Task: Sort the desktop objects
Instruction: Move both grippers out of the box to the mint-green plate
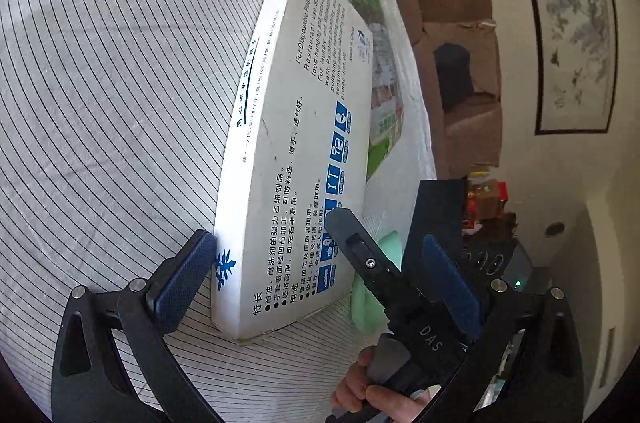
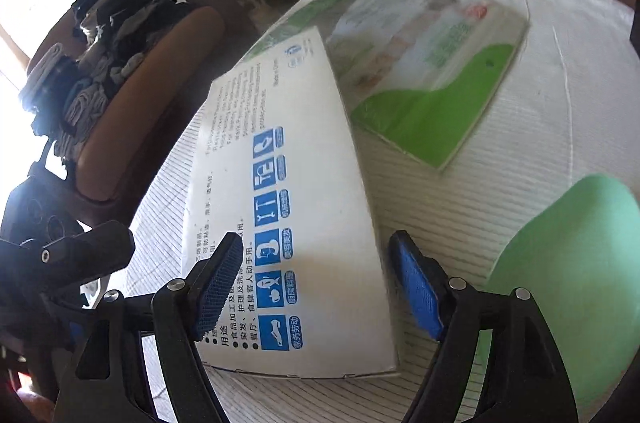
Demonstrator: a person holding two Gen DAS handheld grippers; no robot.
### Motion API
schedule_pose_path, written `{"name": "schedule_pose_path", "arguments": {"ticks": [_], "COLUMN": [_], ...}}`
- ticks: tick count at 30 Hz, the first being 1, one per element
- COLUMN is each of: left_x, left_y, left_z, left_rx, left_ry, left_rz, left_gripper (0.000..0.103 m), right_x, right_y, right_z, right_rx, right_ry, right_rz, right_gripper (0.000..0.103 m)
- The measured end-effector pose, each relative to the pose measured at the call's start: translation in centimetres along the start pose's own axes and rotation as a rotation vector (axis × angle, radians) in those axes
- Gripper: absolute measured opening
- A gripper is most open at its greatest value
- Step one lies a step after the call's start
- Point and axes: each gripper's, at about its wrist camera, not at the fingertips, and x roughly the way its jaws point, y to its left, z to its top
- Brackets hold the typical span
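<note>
A flat white glove box (image 1: 280, 143) with blue icons lies on the striped tablecloth (image 1: 100, 103). My left gripper (image 1: 318, 241) is open around the box's near end. Its left pad (image 1: 184, 283) sits by the box's side, and its right pad (image 1: 452, 283) is well off it. My right gripper (image 2: 316, 241) is open low over the same box (image 2: 304, 183). Its left pad (image 2: 220, 283) is above the top face and its right pad (image 2: 416, 287) is beside the box's right edge. One of its black fingers (image 1: 360, 247) crosses the box in the left wrist view.
A flat green packet in clear wrap (image 2: 420, 95) lies beyond the box. A mint green object (image 2: 560, 283) rests on the cloth to the right. A brown chair piled with clothes (image 2: 100, 83) stands past the table's left edge. A brown sofa (image 1: 460, 23) is behind.
</note>
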Motion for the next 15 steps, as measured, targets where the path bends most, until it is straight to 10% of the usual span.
{"name": "schedule_pose_path", "arguments": {"ticks": [9,12,15], "left_x": [-4.4,-1.9,0.6], "left_y": [-4.7,-5.6,-7.1], "left_z": [-0.2,-1.6,-3.7], "left_rx": [0.124,0.080,0.148], "left_ry": [-0.030,0.132,0.192], "left_rz": [-0.230,-0.394,-0.300], "left_gripper": [0.103,0.103,0.103], "right_x": [-2.3,-2.6,-2.8], "right_y": [-2.1,-1.8,0.7], "right_z": [-1.7,-3.4,-5.3], "right_rx": [0.157,0.181,0.121], "right_ry": [0.036,0.066,0.115], "right_rz": [0.197,0.337,0.392], "right_gripper": [0.081,0.080,0.060]}}
